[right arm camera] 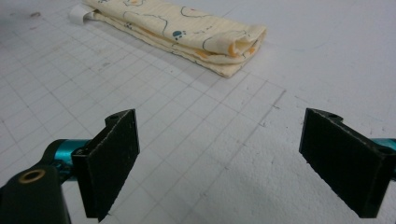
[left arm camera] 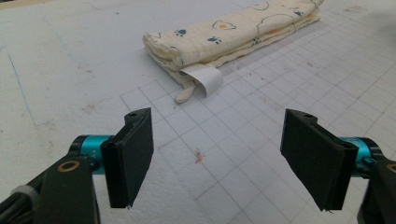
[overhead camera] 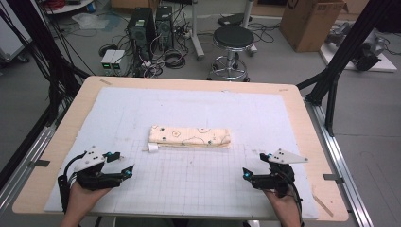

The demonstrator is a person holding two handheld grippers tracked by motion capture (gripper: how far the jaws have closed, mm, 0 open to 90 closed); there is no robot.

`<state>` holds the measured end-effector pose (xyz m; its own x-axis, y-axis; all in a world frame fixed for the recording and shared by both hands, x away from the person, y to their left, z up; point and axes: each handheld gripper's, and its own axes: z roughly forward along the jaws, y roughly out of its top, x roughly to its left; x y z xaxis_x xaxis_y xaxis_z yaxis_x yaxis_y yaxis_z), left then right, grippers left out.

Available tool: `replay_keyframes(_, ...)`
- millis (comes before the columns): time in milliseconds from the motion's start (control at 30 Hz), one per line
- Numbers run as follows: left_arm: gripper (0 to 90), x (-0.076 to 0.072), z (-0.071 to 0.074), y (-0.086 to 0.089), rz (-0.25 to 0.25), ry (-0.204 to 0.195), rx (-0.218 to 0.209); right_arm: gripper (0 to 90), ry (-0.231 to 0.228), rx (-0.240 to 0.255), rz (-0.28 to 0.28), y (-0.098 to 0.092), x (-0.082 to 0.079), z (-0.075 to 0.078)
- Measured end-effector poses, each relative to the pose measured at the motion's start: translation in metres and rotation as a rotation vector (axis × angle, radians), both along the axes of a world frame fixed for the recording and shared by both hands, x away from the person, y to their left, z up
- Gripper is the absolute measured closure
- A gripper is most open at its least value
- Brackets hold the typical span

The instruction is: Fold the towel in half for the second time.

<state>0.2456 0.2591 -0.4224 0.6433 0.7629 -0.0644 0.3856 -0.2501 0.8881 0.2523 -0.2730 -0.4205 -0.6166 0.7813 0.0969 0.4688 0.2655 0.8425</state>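
The tabletop [overhead camera: 56, 156] carries a white gridded mat with a folded cloth [overhead camera: 190, 136] lying flat at its middle, well apart from both tools. The left tool [overhead camera: 124, 169] and right tool [overhead camera: 250, 171] rest near the front edge, jaws spread and holding nothing. A pinch taken only on the top layer, or on the loose white tag [left arm camera: 205, 78], would likely pull the folds open, while jaws brought in too low could snag the mat.

I see a soft cloth towel [overhead camera: 190, 136] with a shiny paper tag [left arm camera: 204, 78] on a rough white foam mat [overhead camera: 142, 109] over the wooden tabletop [overhead camera: 61, 137].
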Motion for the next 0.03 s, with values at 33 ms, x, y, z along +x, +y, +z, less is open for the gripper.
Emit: replay_keyframes(33,26.2,0.0002,0.0000,0.0007,0.001,0.001,-0.001,11.7,0.004,0.000,-0.003,-0.0003,0.0001,-0.0003)
